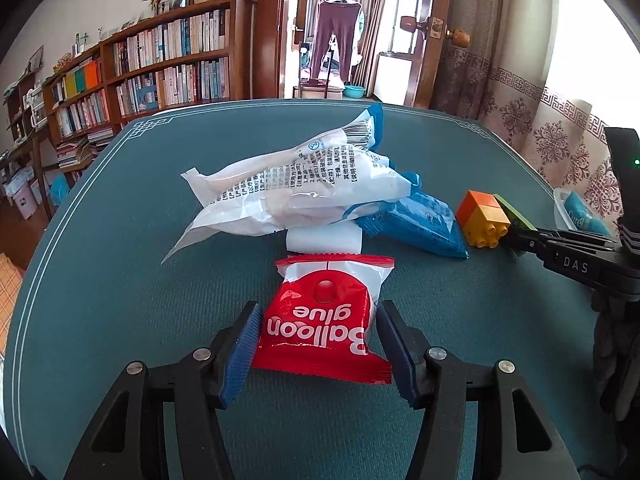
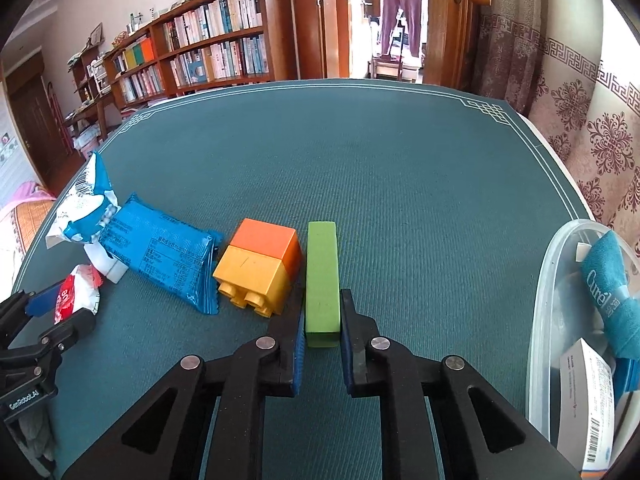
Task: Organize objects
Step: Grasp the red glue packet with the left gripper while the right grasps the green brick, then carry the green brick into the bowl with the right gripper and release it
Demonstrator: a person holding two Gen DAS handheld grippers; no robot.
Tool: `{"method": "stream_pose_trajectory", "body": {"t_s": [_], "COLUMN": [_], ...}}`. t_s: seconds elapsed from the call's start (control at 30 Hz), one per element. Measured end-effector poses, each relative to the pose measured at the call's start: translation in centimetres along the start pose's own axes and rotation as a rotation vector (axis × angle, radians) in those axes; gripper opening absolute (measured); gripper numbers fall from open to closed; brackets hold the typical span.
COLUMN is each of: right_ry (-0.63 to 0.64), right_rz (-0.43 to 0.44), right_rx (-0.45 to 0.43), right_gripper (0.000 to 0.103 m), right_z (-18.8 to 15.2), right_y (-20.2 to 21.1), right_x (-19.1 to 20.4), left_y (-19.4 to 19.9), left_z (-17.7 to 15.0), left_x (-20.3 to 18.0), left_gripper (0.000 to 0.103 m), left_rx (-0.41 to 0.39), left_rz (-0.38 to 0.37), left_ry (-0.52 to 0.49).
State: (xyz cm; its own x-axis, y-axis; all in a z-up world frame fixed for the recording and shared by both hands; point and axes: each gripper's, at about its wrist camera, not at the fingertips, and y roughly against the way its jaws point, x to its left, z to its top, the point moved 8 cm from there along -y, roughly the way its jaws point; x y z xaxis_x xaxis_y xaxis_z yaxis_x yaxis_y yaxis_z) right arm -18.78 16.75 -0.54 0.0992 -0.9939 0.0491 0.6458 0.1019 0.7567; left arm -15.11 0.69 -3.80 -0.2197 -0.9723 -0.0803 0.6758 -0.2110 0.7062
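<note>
The clear plastic tub [image 2: 560,320] is running off the frame's right edge, its contents partly cut off. At lower centre, the right gripper [image 2: 322,322] jaws are clamping the long green wooden block [image 2: 321,276] lying on the teal desk [image 2: 400,184]. The left gripper [image 1: 316,334] jaws are standing part-open around the red "Balloon glue" packet [image 1: 320,320], contact unclear.

Right gripper [image 2: 321,330]: black arms with blue ribbed pads, angled downward, jaws clamped flat against both long sides of a green rectangular wooden block [image 2: 321,280]. Left gripper [image 1: 316,342]: same build, angled downward, jaws partly apart, straddling a red-and-white plastic "Balloon glue" packet [image 1: 326,320]; pad contact unclear.
</note>
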Motion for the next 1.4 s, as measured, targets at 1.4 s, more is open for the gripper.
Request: {"method": "stream_pose_trajectory", "body": {"t_s": [1.4], "right_ry": [-0.221], "right_rz": [-0.04], "right_rx": [-0.228], "right_gripper": [0.015], "right_z": [-3.1], "right_y": [15.2], "right_x": [-11.3], "left_y": [3.8], "left_z": [-0.5], "left_x": [-9.6], "left_gripper": [0.056], "left_rx": [-0.051], "left_rz": [-0.079], "left_ry": [-0.135]}}
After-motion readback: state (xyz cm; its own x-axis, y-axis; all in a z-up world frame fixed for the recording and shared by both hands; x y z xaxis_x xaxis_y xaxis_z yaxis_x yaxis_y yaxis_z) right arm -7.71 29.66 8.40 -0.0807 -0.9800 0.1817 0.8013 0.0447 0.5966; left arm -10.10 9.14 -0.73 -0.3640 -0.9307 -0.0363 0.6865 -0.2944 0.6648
